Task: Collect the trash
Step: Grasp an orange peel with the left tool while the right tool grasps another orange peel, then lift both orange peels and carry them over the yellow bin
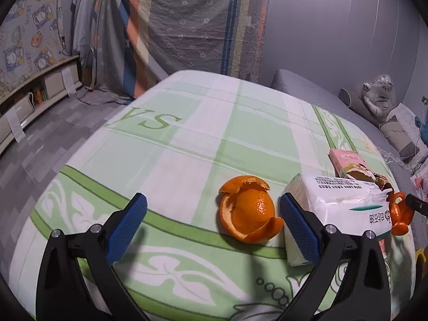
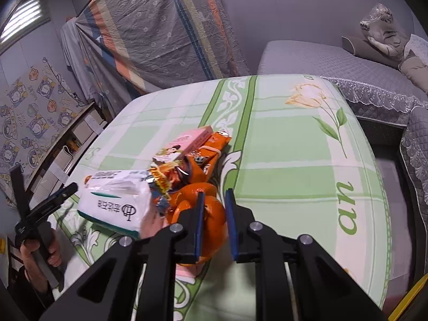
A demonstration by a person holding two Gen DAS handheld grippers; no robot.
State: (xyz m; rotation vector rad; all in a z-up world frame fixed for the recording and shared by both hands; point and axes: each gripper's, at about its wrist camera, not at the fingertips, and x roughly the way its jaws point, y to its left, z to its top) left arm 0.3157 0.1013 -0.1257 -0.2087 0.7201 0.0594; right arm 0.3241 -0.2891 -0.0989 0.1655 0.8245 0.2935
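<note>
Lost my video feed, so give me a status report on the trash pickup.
Left gripper open, empty. Right gripper jaws around curled orange peel, grip unclear. White tissue pack crowds its left side. Second orange peel untouched.

Premises: a lived-in home room. A table under a green-and-white checked floral cloth (image 1: 187,139) stands beside a grey quilted sofa (image 2: 321,61) with lace-trimmed cover and brown cushions (image 1: 374,107). Striped patterned bedsheets (image 1: 187,21) drape the back wall; a cartoon-print hanging (image 2: 29,112) sits above a low beige shelf unit (image 1: 34,93).
</note>
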